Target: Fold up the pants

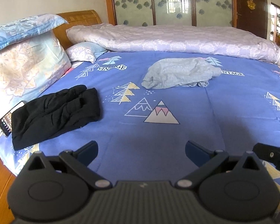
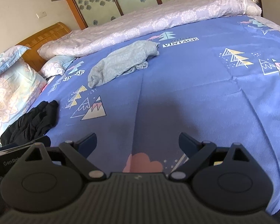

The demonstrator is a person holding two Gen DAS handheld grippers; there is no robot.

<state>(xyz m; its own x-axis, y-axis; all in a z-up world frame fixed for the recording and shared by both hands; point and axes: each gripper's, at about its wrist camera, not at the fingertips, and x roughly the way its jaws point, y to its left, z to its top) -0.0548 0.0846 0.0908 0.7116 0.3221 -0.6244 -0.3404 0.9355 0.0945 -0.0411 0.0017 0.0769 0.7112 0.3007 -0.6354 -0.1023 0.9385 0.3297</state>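
Both grippers, left (image 1: pixel 141 150) and right (image 2: pixel 137 141), gaped empty above the sheet (image 1: pixel 196 112); grey pants (image 1: pixel 179 73) lay far ahead, black pants (image 1: pixel 54 113) beside a phone (image 1: pixel 6 120).

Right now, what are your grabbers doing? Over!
Left gripper open, right gripper open, both empty. Grey pants crumpled mid-bed, untouched. Black garment off left, nothing between.

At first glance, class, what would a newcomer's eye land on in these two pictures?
Probably the blue bedsheet with its mountain and tree prints, filling both views. On it lie two crumpled garments: a grey one mid-bed and a black one near the pillows. Both hand-held grippers, left and right, hover open and empty.
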